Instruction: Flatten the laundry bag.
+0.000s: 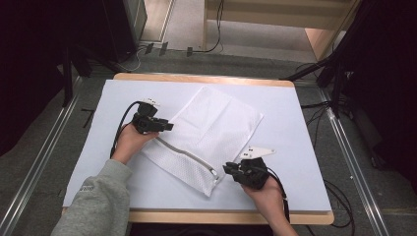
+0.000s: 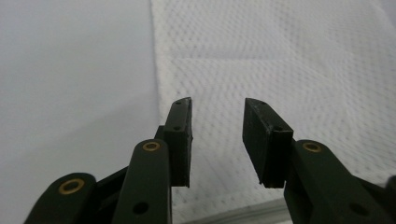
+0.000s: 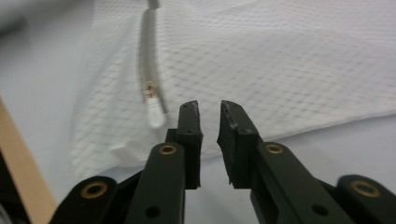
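The mesh bag (image 1: 209, 135) lay flat and slantwise on the white sheet (image 1: 295, 147) that covered the counter (image 1: 206, 78), its zipper (image 1: 189, 156) running along the edge nearest you. Your left gripper (image 2: 217, 109) stood with its jaws moderately apart, nothing between the pads, and only the white mesh spread out under and beyond them. Your right gripper (image 3: 208, 109) had its jaws parted by a narrow gap, also with nothing in them; they pointed at the bag's near corner, where the zipper's pull end (image 3: 155, 116) sat just to one side of the jaw tips. Neither pair pressed on the fabric.

From above, your left gripper (image 1: 167, 126) sat at the bag's left edge, by the upper end of the zipper, while your right gripper (image 1: 227, 168) sat just past the bag's bottom corner. The bag lay between the two, roughly at the middle of the sheet. A grey sleeve (image 1: 101, 201) covered your left forearm.
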Demonstrator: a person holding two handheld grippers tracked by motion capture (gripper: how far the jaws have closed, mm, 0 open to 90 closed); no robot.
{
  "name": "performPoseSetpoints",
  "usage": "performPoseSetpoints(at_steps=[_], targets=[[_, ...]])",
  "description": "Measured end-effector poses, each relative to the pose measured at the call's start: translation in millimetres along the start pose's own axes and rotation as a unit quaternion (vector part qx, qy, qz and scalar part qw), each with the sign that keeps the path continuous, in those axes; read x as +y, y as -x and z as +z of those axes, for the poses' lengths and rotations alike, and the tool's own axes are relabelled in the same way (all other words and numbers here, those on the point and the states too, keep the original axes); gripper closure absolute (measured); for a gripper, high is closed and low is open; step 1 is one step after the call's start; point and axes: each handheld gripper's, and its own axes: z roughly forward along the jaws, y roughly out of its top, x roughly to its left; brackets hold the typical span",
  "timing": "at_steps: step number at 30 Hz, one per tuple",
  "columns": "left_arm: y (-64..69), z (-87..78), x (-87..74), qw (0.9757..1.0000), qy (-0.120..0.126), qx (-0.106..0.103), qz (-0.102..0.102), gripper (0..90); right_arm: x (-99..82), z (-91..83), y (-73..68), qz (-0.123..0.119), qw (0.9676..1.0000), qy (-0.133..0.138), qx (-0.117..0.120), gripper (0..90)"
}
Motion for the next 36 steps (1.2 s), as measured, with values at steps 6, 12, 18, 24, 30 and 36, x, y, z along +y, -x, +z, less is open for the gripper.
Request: performPoseSetpoints(at_steps=[6,12,18,24,30,36], targets=[[-10.8,13.5,2.3,0.9998,-0.011,0.001,-0.015,56.1,1.1,9.8,27.8,0.025,0.9994,0.003,-0.023,69.2],[-10.9,16.8,0.6,0.9998,-0.017,-0.001,-0.006,61.1,0.3,17.7,42.3,0.032,0.9986,0.004,-0.041,58.6],[-5.5,18.4,0.1,0.9995,-0.029,0.002,0.012,79.9,1.0,26.3,52.7,0.042,0.9971,0.009,-0.063,51.9],[-6.8,18.8,-0.5,0.9994,-0.034,-0.010,0.000,89.9,5.4,39.2,58.8,0.055,0.9952,0.001,-0.081,51.3],[-10.7,17.9,-1.4,0.9987,-0.036,-0.031,-0.022,90.0,7.9,46.2,52.1,0.030,0.9933,0.004,-0.112,61.8],[-11.4,15.6,-2.1,0.9986,-0.036,-0.029,-0.025,90.0,10.2,47.1,54.0,0.036,0.9914,0.002,-0.126,84.7]])
